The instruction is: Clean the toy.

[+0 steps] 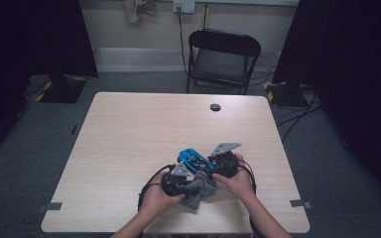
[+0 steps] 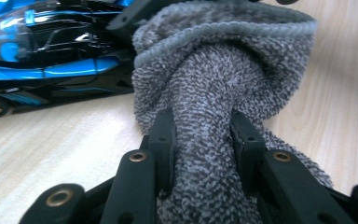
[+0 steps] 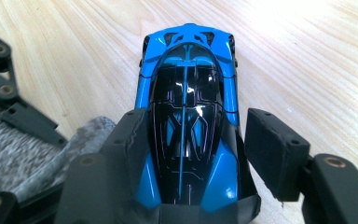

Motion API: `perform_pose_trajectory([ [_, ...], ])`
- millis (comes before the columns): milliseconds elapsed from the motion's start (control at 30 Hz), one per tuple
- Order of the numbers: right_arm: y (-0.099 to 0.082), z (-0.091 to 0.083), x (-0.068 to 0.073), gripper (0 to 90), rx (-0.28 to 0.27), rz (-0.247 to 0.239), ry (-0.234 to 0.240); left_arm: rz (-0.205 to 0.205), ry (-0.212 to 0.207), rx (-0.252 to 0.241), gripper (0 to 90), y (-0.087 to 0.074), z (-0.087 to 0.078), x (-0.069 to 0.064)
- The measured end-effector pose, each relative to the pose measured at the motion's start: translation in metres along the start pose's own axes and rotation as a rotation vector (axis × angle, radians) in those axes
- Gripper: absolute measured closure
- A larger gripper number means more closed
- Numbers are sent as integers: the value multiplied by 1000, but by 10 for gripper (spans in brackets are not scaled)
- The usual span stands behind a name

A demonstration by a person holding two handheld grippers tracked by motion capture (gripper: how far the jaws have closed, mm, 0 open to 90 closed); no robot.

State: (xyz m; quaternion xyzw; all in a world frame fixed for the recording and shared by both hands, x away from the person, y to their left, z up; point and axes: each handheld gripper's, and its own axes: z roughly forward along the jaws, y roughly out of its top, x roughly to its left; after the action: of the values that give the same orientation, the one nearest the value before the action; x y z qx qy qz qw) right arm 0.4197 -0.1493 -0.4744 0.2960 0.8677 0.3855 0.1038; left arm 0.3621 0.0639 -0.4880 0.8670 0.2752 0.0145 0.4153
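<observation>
A blue and black toy car [image 1: 192, 158] lies on the wooden table [image 1: 144, 129] near its front. My right gripper [image 1: 212, 161] is shut on the car's rear; in the right gripper view the car [image 3: 186, 88] points away between the two black pads [image 3: 271, 151]. A grey terry cloth [image 1: 199, 192] lies bunched just in front of the car. My left gripper [image 2: 203, 135] is shut on a twisted fold of this cloth [image 2: 214, 70], with the car [image 2: 42, 51] beyond it to the left. In the high view the left gripper [image 1: 189, 183] sits close beside the right one.
A black folding chair [image 1: 223, 54] stands behind the table. A round cable hole [image 1: 215, 107] sits near the table's far edge. Grey tape tabs [image 1: 53, 206] mark the front corners. Dark curtains hang at both sides, and cables run over the floor at the right.
</observation>
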Motion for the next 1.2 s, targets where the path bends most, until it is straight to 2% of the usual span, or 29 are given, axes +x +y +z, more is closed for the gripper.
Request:
perform_pose_trajectory([
  [100,0,0,0,402,-2,0,1,-2,21,0,671,2,-1,5],
  [467,-1,0,0,402,-8,0,2,-33,50,-1,669,2,-7,21],
  [767,-2,-1,-1,401,-8,2,4,-74,109,3,670,0,-19,42],
  [1067,-3,-1,-1,401,-12,4,5,-106,127,-5,669,-2,-25,54],
  [1200,-3,-1,-1,401,-12,4,5,-108,136,-4,670,-2,-26,58],
])
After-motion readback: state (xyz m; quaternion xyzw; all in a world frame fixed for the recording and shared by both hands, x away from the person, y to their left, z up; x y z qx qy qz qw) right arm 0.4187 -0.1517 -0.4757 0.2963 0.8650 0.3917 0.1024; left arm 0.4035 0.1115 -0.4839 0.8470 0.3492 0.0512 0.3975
